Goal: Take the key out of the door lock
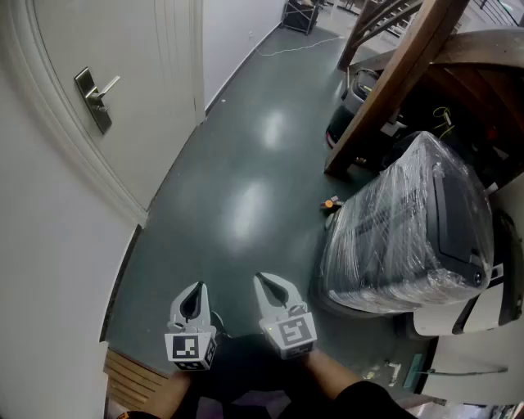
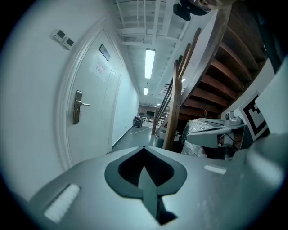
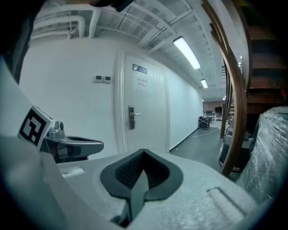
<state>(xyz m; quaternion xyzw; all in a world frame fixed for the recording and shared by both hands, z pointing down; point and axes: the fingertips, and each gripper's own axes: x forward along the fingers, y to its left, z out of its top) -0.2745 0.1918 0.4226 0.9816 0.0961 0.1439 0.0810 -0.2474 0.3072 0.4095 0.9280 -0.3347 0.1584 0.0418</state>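
A white door (image 1: 106,90) stands at the left, with a metal lock plate and lever handle (image 1: 97,96). The plate and lever also show in the left gripper view (image 2: 78,107) and in the right gripper view (image 3: 131,117). A key is too small to make out in any view. My left gripper (image 1: 195,288) and right gripper (image 1: 262,279) hang side by side low over the dark floor, well short of the door. Both are shut with nothing between the jaws, as seen on the left gripper (image 2: 144,148) and the right gripper (image 3: 144,152).
A bulky plastic-wrapped object (image 1: 409,229) stands at the right beside a slanted wooden stair beam (image 1: 393,82). A small orange item (image 1: 329,202) lies on the floor (image 1: 246,180). A wooden piece (image 1: 131,378) sits at the bottom left. A cart (image 1: 300,15) stands far down the corridor.
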